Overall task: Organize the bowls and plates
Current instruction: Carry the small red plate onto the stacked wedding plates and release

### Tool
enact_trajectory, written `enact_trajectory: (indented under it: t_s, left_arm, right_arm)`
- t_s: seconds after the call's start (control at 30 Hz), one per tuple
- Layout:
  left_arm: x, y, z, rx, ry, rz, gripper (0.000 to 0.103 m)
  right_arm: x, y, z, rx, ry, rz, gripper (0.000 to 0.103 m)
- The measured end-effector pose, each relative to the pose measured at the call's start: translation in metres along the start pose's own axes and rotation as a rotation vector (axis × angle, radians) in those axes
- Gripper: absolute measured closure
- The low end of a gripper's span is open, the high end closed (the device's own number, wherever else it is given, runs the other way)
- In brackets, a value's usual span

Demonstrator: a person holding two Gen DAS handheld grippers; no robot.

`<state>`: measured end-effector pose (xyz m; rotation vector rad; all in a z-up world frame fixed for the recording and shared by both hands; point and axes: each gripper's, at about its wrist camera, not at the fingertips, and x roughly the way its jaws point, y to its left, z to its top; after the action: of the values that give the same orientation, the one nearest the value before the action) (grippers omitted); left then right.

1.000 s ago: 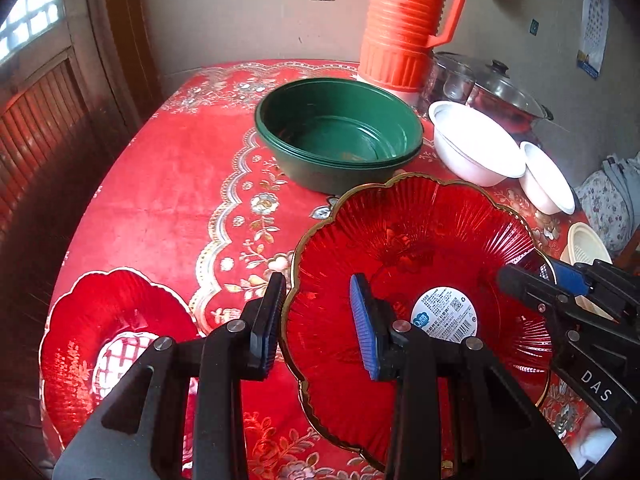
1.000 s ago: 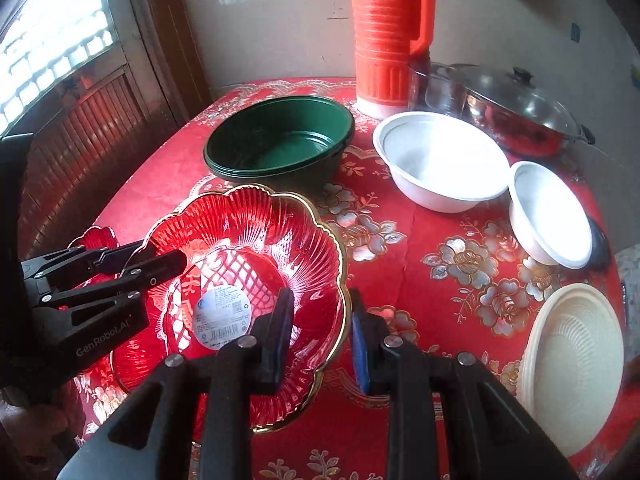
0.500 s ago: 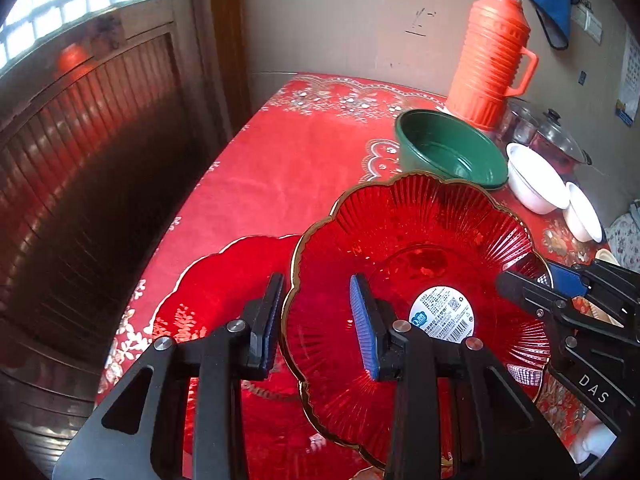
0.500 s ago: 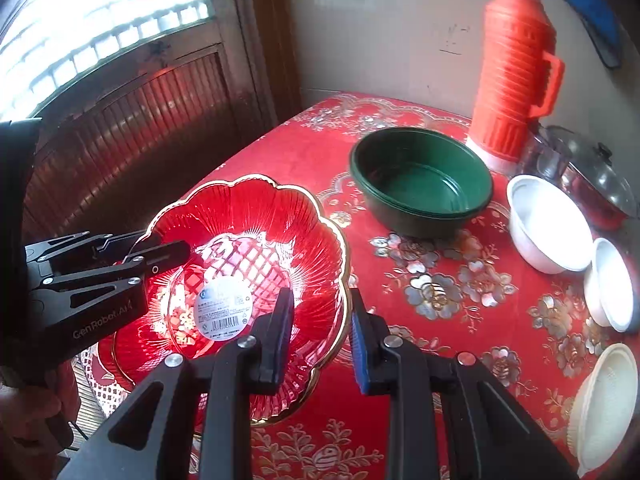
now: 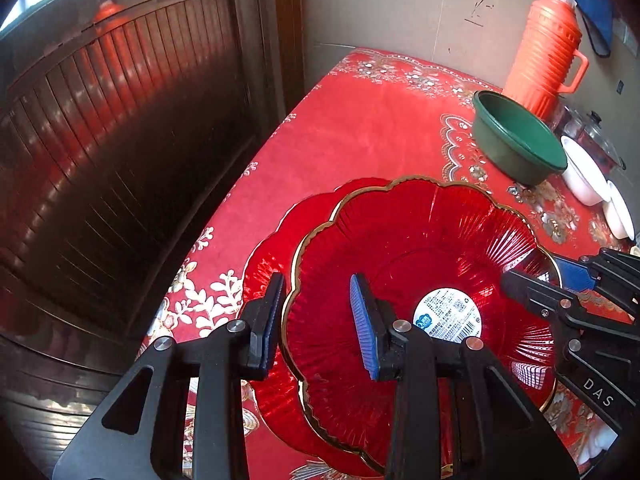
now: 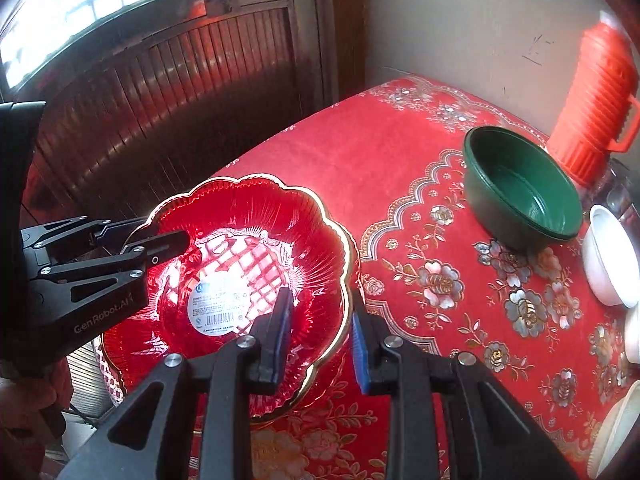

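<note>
Rim of red dish (image 5: 420, 240) pinched by left tool (image 5: 316, 312) and right tool (image 6: 320, 328).

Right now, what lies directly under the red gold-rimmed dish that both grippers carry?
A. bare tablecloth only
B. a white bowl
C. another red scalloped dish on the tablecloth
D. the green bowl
C: in the left wrist view the edge of a second red scalloped dish shows beneath the red gold-rimmed dish, which the left gripper and right gripper clamp by opposite rims; the green bowl stands farther back.
</note>
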<state>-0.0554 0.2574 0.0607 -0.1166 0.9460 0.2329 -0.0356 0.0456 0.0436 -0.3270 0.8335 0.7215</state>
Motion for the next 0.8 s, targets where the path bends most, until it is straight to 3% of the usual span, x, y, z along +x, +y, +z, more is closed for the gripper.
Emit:
enact_trajectory:
  t_s: [0.43,0.8]
  left_arm:
    - [0.023,0.006,-0.008,-0.002,0.038,0.014,0.07]
    - [0.026,0.002,-0.009,0.021,0.005,0.048,0.07]
  right_arm:
    - [0.027,0.01,0.0,-0.029,0.07,-0.021,0.074]
    - [0.036,0.017,0.003,-0.059,0.091,-0.05,0.07]
